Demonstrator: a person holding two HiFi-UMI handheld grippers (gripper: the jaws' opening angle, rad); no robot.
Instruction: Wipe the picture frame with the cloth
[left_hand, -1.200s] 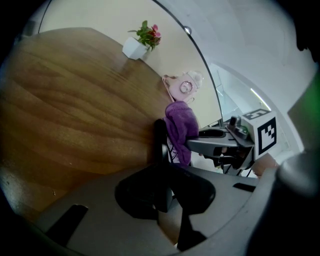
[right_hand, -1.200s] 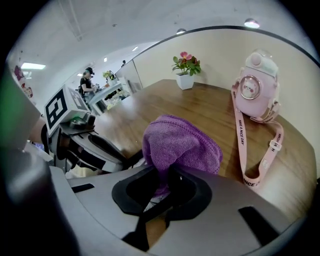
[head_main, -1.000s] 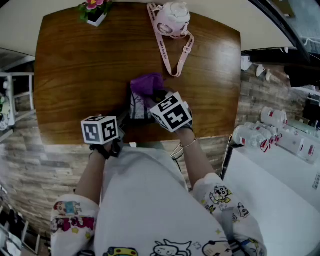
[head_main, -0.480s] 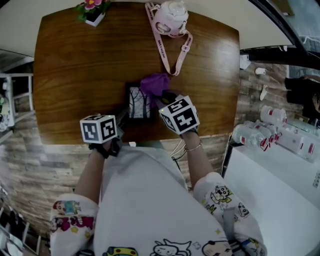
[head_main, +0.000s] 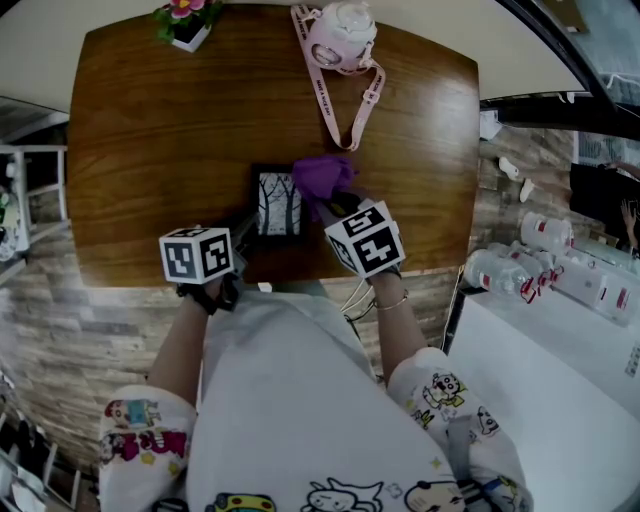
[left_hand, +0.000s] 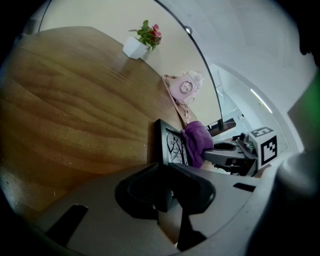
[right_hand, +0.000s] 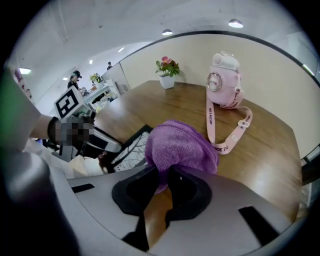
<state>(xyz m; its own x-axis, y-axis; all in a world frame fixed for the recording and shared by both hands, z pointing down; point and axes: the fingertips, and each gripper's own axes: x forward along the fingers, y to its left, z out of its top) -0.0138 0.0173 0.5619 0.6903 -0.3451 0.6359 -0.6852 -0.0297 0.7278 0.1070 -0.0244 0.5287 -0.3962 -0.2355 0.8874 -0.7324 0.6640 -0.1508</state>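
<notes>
A small black picture frame (head_main: 277, 204) with a tree drawing lies flat on the wooden table (head_main: 150, 150). My left gripper (head_main: 244, 240) is shut on the frame's near left corner; in the left gripper view the jaws (left_hand: 163, 188) clamp that black edge (left_hand: 161, 145). My right gripper (head_main: 330, 202) is shut on a bunched purple cloth (head_main: 322, 174), which rests at the frame's right edge. In the right gripper view the cloth (right_hand: 182, 144) bulges out ahead of the jaws (right_hand: 167, 176), with the frame (right_hand: 129, 147) to its left.
A pink bottle (head_main: 346, 37) with a long strap (head_main: 352, 110) stands at the table's far edge. A small flower pot (head_main: 188, 22) sits at the far left corner. Shelves with white bottles (head_main: 545, 262) are off the table to the right.
My right gripper has carried the purple cloth to the right across the frame, uncovering the picture's face. The left gripper and the frame have kept still.
</notes>
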